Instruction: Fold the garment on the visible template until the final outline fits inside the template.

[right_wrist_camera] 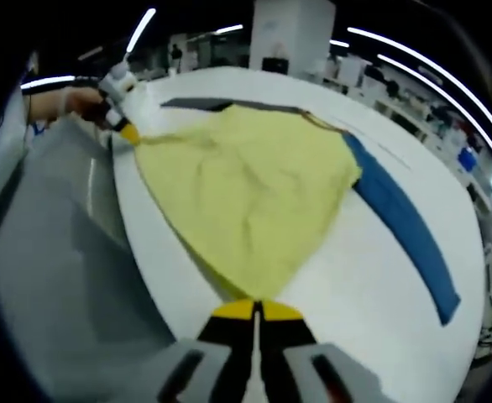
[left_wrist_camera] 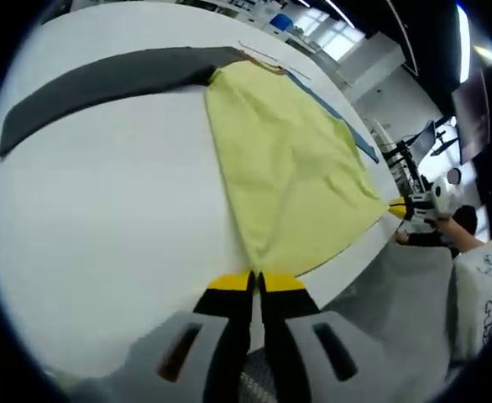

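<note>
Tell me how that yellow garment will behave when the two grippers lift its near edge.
The yellow garment will probably sag between the grippers: it lies flat with soft wrinkles, like thin floppy cloth. It looks light, so the left gripper and right gripper, each shut on a corner, should raise it easily. On the smooth white table it may slide.

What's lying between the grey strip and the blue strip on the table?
The yellow garment lies spread between the grey strip and the blue strip, seen in the right gripper view.

Lab or open office: strip ceiling lights [right_wrist_camera: 414, 63], monitors [left_wrist_camera: 435, 143], white worktable [left_wrist_camera: 103, 218].
</note>
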Available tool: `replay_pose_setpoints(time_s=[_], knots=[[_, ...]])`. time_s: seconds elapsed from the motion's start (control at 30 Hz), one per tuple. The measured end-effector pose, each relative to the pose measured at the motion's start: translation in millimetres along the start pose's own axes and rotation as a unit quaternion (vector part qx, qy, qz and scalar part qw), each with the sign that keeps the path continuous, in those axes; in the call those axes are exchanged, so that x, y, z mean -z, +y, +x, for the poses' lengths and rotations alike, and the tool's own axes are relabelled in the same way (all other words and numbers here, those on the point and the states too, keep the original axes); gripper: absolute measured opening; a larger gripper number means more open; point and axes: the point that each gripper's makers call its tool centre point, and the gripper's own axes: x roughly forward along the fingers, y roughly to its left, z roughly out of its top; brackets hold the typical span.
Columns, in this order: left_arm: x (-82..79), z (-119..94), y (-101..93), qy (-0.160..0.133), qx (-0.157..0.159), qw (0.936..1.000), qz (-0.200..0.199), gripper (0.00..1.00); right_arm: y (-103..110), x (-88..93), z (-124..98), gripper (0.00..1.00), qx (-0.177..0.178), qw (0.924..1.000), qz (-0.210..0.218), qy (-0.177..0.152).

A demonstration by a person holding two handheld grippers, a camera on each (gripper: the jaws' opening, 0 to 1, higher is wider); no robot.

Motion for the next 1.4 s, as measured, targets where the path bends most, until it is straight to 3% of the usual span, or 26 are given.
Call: replay_pose_setpoints(time_s=[0.43, 1.4], knots=[[1.1, -4.2, 11.5, -0.006, -0.01, 0.9999, -0.01, 0.0, 10.2, 3.7, 8.9, 0.0, -0.019, 0.9997, -0.007, 0.014], [4.5, -6.1, 11.6, -0.012, -0.008, 0.9997, -0.02, 0.0, 15.8, 14.2, 12.8, 0.0, -0.036, 0.9987, -0.009, 0.036]])
